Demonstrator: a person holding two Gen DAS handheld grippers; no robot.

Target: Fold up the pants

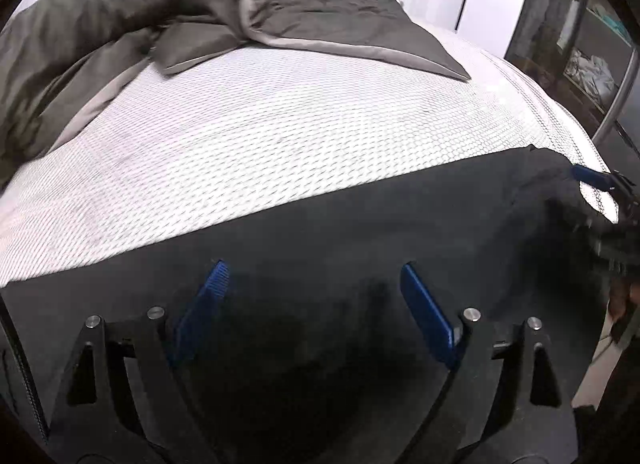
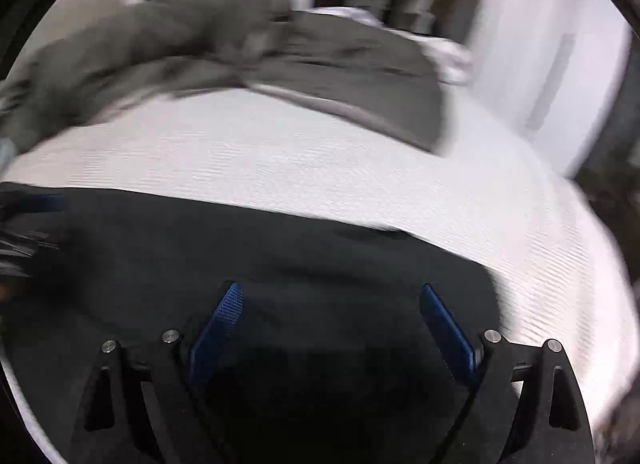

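Black pants (image 1: 340,232) lie spread flat along the near edge of a white mesh-patterned mattress (image 1: 280,132). My left gripper (image 1: 314,268) is open, its blue pads just above the pants fabric, holding nothing. The right gripper shows at the far right of the left wrist view (image 1: 592,178), at the pants' end. In the right wrist view the pants (image 2: 280,256) fill the lower half, and my right gripper (image 2: 330,290) is open over them, empty. The left gripper shows blurred at that view's left edge (image 2: 44,202).
A crumpled grey duvet (image 1: 120,12) lies across the back and left of the bed, with a flat grey sheet (image 1: 332,12) beside it. A shelf with clothes (image 1: 588,64) stands at the right. White curtains (image 2: 532,56) hang behind the bed.
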